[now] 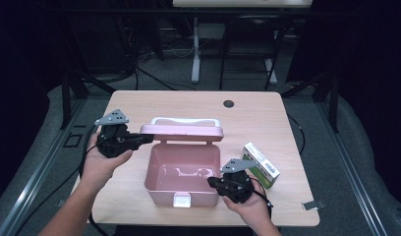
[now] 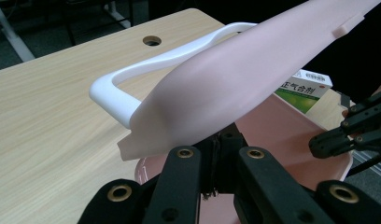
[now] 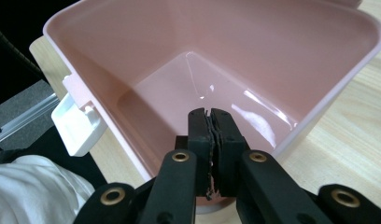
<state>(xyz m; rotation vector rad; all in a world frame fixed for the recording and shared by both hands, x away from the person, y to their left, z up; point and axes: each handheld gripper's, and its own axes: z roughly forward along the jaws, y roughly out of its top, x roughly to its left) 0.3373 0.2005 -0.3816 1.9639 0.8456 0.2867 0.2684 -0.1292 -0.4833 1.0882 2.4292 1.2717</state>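
Observation:
An open pink box [image 1: 183, 192] stands on the wooden table, its inside bare [image 3: 188, 79]. The pink lid [image 1: 181, 132] with a white handle [image 1: 186, 120] is tilted up at the back. My left gripper [image 1: 148, 138] is shut, its tips under the lid's [image 2: 254, 79] left end, which hides them in the left gripper view [image 2: 221, 137]; I cannot tell if it grips the lid. My right gripper [image 1: 211, 181] is shut with nothing between its jaws, its tips [image 3: 211, 114] just over the box's front right corner rim. A green and white medicine carton [image 1: 261, 164] lies right of the box.
A white latch [image 1: 182, 199] hangs on the box's front wall. The table has a round cable hole [image 1: 229, 103] near its back edge. A metal clip [image 1: 312, 205] lies at the front right corner. Dark desks and cables stand beyond the table.

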